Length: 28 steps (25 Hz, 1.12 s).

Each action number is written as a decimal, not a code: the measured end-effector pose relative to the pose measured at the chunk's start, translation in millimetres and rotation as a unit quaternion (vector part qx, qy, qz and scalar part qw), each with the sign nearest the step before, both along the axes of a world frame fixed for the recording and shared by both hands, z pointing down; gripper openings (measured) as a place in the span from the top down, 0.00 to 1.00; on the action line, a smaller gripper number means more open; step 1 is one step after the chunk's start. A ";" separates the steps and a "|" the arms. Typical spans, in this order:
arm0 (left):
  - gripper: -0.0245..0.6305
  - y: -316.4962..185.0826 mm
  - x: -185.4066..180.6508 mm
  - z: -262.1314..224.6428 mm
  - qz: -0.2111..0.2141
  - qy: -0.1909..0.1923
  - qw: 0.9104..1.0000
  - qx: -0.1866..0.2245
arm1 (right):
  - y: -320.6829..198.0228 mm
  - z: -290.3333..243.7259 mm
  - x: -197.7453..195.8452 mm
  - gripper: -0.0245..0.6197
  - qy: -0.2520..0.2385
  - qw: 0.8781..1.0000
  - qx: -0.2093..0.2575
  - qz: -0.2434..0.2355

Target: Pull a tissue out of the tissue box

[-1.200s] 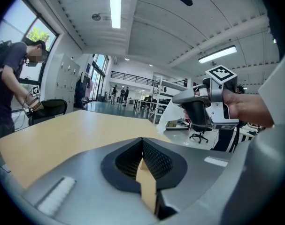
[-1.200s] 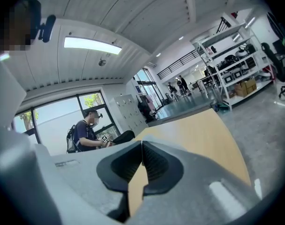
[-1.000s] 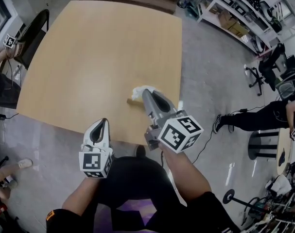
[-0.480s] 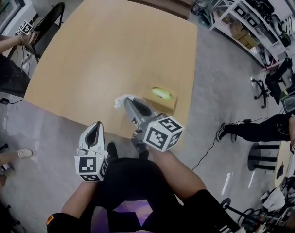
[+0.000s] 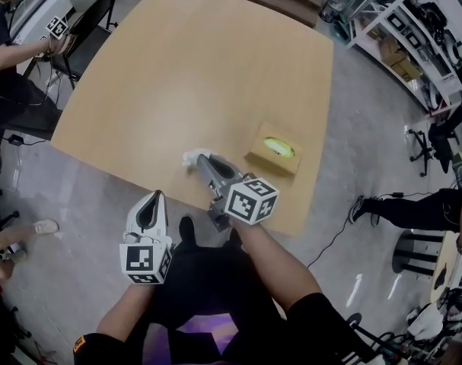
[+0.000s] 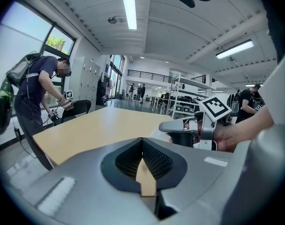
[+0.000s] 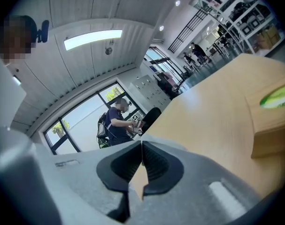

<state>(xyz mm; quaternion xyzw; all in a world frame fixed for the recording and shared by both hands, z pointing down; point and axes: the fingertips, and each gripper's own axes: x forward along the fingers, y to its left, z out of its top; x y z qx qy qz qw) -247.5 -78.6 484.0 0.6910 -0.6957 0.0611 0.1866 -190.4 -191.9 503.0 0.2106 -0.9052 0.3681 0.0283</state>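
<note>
Head view and both gripper views, tissue clear of the box. I am keeping the right gripper (image 5: 198, 159) closed on the tissue (image 5: 189, 157). Its own view shows the pads meeting at their tips (image 7: 142, 144), and the head view shows a small white crumple sticking out just beyond them. I judge this pinch at the very tips to be what is keeping so thin a sheet from slipping free. The tissue is hanging over the near edge of the table (image 5: 177, 74), to the left of the tissue box (image 5: 272, 152) and apart from it. The left gripper (image 5: 155, 198) is hovering nearer to me and off the table, with its pads (image 6: 142, 143) together on nothing. I am apparently holding it back so that it is not crowding the working hand. The tissue is bunched, so I am reading no clear long axis in it; it is simply pointing away from the jaw tips, toward the far left. The box is lying flat near the table's right edge with its green-rimmed slot facing up. Its long axis is running left to right, roughly parallel to the table's near edge.
</note>
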 end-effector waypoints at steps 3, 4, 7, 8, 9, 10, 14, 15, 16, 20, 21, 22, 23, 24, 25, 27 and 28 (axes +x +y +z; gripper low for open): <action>0.94 -0.2 -7.1 5.2 0.004 0.000 1.000 -0.007 | -2.8 32.2 0.2 0.97 0.020 0.999 -0.025 0.007; 0.94 -0.9 -9.3 7.6 0.006 0.000 1.000 -0.009 | -3.4 42.3 1.0 0.97 0.027 0.999 -0.033 0.009; 0.94 -5.4 -12.0 14.9 0.011 0.001 1.000 -0.013 | -3.0 66.5 6.4 0.97 0.052 0.997 -0.050 0.012; 0.94 -6.2 -11.2 15.4 0.013 0.002 1.000 -0.014 | -1.0 71.9 9.4 0.97 0.061 0.997 -0.055 0.013; 0.94 -6.2 -9.9 14.9 0.015 0.002 1.000 -0.015 | 2.1 76.3 12.8 0.97 0.071 0.996 -0.059 0.014; 0.94 -6.0 -8.3 14.0 0.017 0.003 1.000 -0.016 | 5.4 80.4 16.2 0.97 0.081 0.995 -0.064 0.015; 0.94 -9.0 -4.1 15.0 0.026 0.008 1.000 -0.014 | 13.1 103.2 26.1 0.97 0.126 0.988 -0.089 0.019; 0.94 -10.1 -2.8 15.7 0.028 0.009 0.999 -0.014 | 14.6 109.9 29.1 0.96 0.140 0.985 -0.097 0.019; 0.94 -10.7 -1.3 15.6 0.029 0.010 0.999 -0.014 | 16.7 115.9 32.8 0.96 0.155 0.982 -0.105 0.019; 0.94 -10.2 2.4 13.8 0.033 0.012 0.999 -0.014 | 28.7 129.9 44.8 0.96 0.195 0.972 -0.129 0.021; 0.94 -10.8 1.8 13.8 0.035 0.012 0.999 -0.013 | 30.3 131.8 45.9 0.96 0.200 0.971 -0.132 0.025; 0.94 -11.4 0.8 13.7 0.036 0.013 0.999 -0.012 | 31.5 133.2 46.4 0.96 0.203 0.969 -0.135 0.030; 0.94 -11.8 -0.1 13.4 0.037 0.013 0.999 -0.012 | 32.5 134.3 46.7 0.95 0.205 0.968 -0.138 0.034; 0.94 -12.1 -0.7 13.0 0.039 0.014 0.999 -0.012 | 33.4 135.5 47.1 0.93 0.207 0.967 -0.142 0.038; 0.94 -12.2 -0.8 12.7 0.040 0.014 0.999 -0.012 | 34.1 136.9 48.1 0.91 0.208 0.966 -0.146 0.041; 0.94 -12.7 -0.6 12.3 0.042 0.016 0.999 -0.011 | 34.4 140.0 51.4 0.89 0.212 0.964 -0.151 0.047; 0.94 -13.1 -0.9 12.1 0.043 0.017 0.999 -0.011 | 34.3 141.5 53.0 0.87 0.215 0.963 -0.154 0.051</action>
